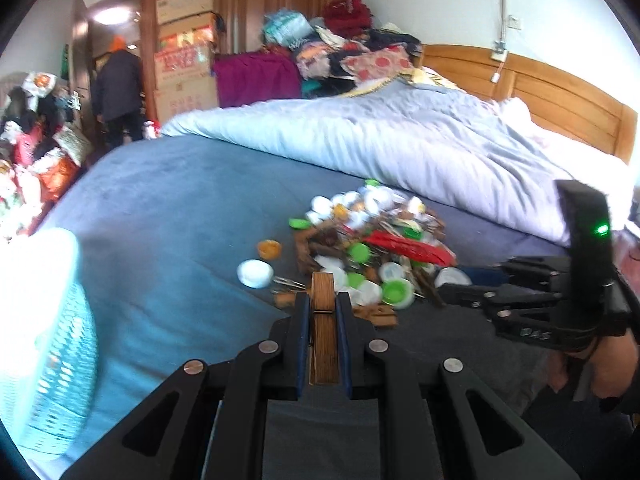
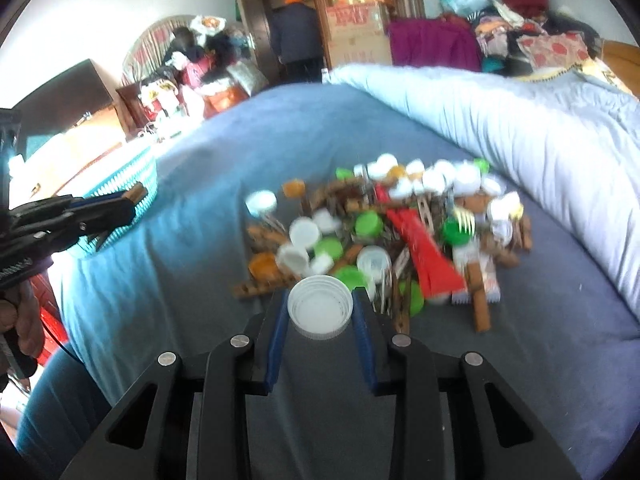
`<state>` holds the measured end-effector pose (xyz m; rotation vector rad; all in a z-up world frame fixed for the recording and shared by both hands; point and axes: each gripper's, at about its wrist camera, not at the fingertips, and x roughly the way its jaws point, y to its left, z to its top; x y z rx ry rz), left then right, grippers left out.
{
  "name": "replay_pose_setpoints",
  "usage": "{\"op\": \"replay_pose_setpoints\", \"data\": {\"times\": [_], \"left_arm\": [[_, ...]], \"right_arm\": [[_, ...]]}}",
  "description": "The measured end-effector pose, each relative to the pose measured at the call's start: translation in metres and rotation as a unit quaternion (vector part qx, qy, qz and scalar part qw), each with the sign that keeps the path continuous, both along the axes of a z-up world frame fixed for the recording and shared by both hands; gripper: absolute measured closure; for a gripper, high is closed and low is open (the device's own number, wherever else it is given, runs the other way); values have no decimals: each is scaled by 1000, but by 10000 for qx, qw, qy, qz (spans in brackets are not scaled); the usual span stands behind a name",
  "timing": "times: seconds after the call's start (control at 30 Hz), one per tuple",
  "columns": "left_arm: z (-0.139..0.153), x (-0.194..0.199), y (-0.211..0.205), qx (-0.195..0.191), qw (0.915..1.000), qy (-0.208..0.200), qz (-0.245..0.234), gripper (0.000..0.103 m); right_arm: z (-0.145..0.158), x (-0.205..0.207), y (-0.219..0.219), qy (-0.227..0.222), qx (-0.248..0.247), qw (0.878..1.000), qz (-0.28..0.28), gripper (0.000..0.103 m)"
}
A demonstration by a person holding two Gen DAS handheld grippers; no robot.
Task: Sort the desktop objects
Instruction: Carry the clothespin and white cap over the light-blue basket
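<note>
Clothespin point(image 1: 324, 320), a wooden one, sits between the two fingers of the left gripper point(image 1: 323, 304). The fingers are closed almost together and press its long sides, and the tip of the pin sticks out forward. In the right wrist view the same gripper point(image 2: 120, 204) is seen from the side, in front of the basket point(image 2: 132, 172) and over the edge of the bed, with the brown pin end at its front.

The right gripper point(image 2: 321, 304) holds a white cap point(image 2: 320, 312). Its fingers stand about one cap apart and touch the cap on both sides. The open side of the cap looks to the camera, so the inner thread is visible.

Behind both grippers is the pile point(image 2: 392, 232) on the blue sheet point(image 1: 168, 208). It has white, green and orange caps, brown clothespins, a red flat piece point(image 2: 424, 252) and a small fork. One white cap point(image 1: 255, 273) and one orange cap point(image 1: 269, 249) lie a little apart on the left side of the pile. A pale quilt point(image 1: 400, 140) lies folded behind the pile. The turquoise basket point(image 1: 52, 360) is at the left edge in the left wrist view, very bright and blurred.
</note>
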<state>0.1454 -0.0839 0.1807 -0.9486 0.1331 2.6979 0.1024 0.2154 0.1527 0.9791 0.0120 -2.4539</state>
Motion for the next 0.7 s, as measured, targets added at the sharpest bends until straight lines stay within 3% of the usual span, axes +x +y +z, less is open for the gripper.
{"op": "replay_pose_setpoints", "data": {"times": [0.13, 0.37, 0.7], "left_arm": [[18, -2, -15, -302, 9986, 177, 389, 90], [41, -3, -56, -443, 9918, 343, 1148, 90], [71, 10, -100, -688, 9799, 666, 1749, 90]], "right_arm": [[27, 1, -8, 211, -106, 9997, 97, 73], [67, 0, -29, 552, -92, 9980, 310, 73], [107, 1, -65, 874, -44, 9940, 661, 73]]}}
